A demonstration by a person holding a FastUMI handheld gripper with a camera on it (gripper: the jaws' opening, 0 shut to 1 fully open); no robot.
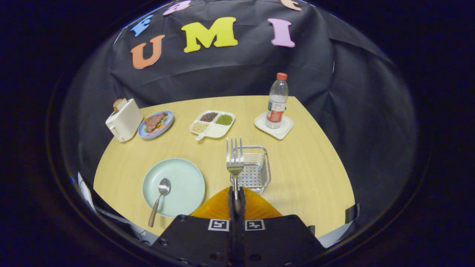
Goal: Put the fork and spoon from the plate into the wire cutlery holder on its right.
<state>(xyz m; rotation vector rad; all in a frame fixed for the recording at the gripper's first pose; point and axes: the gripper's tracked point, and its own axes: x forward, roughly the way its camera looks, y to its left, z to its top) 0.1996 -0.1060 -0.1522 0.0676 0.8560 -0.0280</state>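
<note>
Your hand-held gripper [236, 200] is clamped on the fork [235, 160], both fingers pinching its handle, tines up just above the wire cutlery holder [256, 168]. Left of the holder, the spoon [159, 199] lies on the pale green plate [182, 178].

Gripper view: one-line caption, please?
Gripper shut on fork above wire cutlery holder; spoon lies on plate.
</note>
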